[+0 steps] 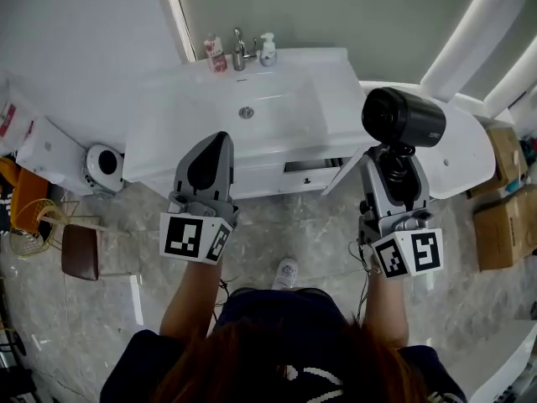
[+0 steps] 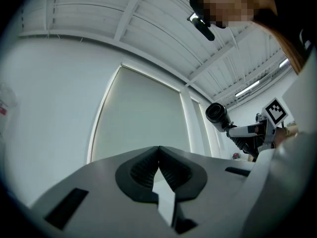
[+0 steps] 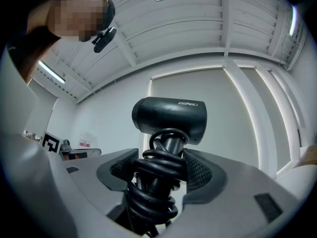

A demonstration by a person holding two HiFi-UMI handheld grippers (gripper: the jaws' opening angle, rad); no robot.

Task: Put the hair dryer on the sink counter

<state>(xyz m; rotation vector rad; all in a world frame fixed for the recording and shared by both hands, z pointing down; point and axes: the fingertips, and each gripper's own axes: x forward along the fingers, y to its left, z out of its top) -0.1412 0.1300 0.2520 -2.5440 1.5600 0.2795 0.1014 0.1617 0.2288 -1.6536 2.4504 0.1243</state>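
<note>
A black hair dryer stands upright in my right gripper, its cord coiled round the handle. The right gripper view shows the jaws shut on that cord-wrapped handle, with the dryer's head above them. The white sink counter lies ahead of both grippers, its basin in the middle. My left gripper hovers at the counter's front edge, left of centre, shut and empty; its tips meet in the left gripper view. That same view shows the dryer off to the right.
A faucet, a pink bottle and a white pump bottle stand at the back of the basin. A cabinet door hangs open under the counter. A wooden stool and a wire basket stand at left, cardboard boxes at right.
</note>
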